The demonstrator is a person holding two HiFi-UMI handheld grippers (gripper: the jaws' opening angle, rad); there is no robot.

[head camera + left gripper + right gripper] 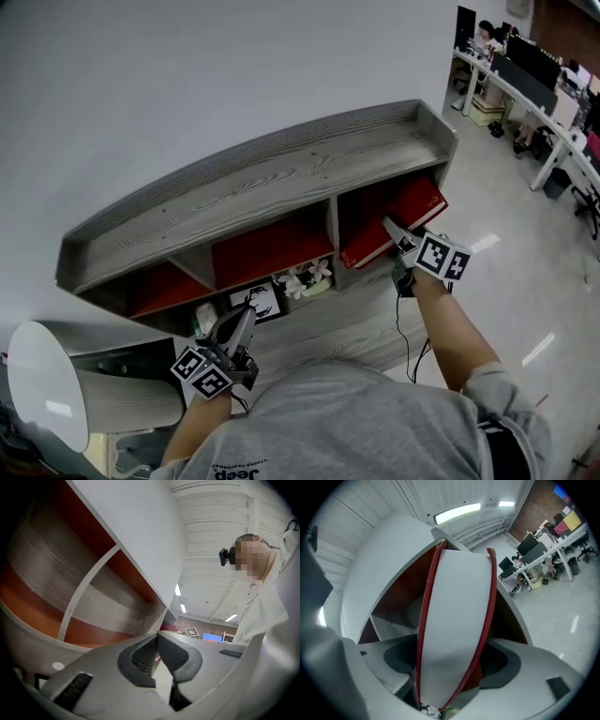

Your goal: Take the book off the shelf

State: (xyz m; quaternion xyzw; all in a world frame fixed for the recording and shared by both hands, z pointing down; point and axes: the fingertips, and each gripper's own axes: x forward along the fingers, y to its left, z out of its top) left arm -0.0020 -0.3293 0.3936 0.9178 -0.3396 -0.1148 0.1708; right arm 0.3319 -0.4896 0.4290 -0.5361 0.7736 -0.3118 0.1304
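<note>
A red-covered book (398, 217) lies tilted in the right compartment of the grey wooden shelf (281, 178), its near end sticking out. My right gripper (389, 227) is at that end. In the right gripper view the book (457, 597) stands with its white page edge between the two dark pads (401, 656), filling most of the gap, and I see no squeeze on the covers, so the right gripper (452, 656) is open around it. My left gripper (246, 317) hangs low in front of the left compartments, its tips (157, 635) together and holding nothing.
The middle compartment holds a small flower piece (305, 278) and a black-and-white picture (258, 300). A white round object (42, 384) stands at the lower left. Desks with monitors and chairs (534, 84) fill the far right across a shiny floor.
</note>
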